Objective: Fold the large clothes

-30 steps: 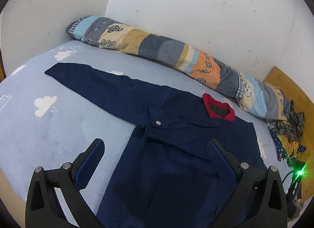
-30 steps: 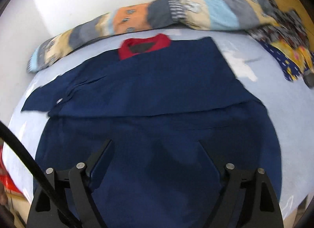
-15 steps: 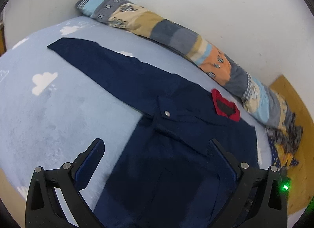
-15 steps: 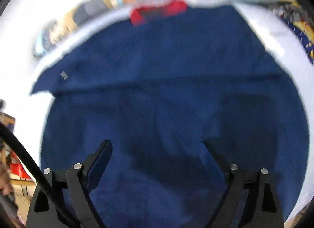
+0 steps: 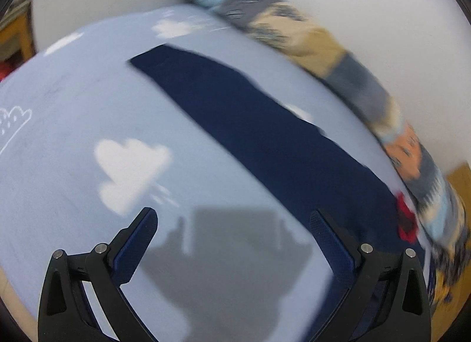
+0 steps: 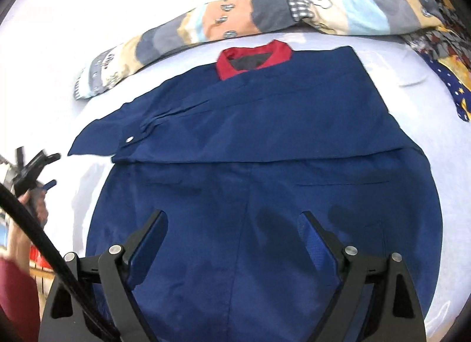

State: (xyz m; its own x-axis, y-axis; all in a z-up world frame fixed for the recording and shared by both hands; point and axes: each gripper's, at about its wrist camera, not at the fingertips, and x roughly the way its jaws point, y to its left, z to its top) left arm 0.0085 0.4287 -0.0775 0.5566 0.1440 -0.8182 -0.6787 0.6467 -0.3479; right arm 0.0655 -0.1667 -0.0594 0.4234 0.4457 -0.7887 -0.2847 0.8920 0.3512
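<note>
A large navy shirt (image 6: 265, 142) with a red collar (image 6: 253, 56) lies flat on the bed, its right sleeve folded across the chest. Its left sleeve (image 5: 250, 118) stretches out straight over the sheet in the left wrist view. My left gripper (image 5: 234, 224) is open and empty above bare sheet, just below that sleeve. It also shows at the left edge of the right wrist view (image 6: 47, 170). My right gripper (image 6: 232, 221) is open and empty above the shirt's lower body.
The bed has a light blue sheet (image 5: 88, 106) with white clouds. A long patchwork pillow (image 6: 235, 21) lies along the white wall behind the shirt. A pile of patterned clothes (image 6: 444, 56) sits at the back right by a wooden board.
My left gripper has swung left off the shirt's body to the outstretched sleeve. My right gripper dipped over the shirt, then pulled back; the whole shirt shows again.
</note>
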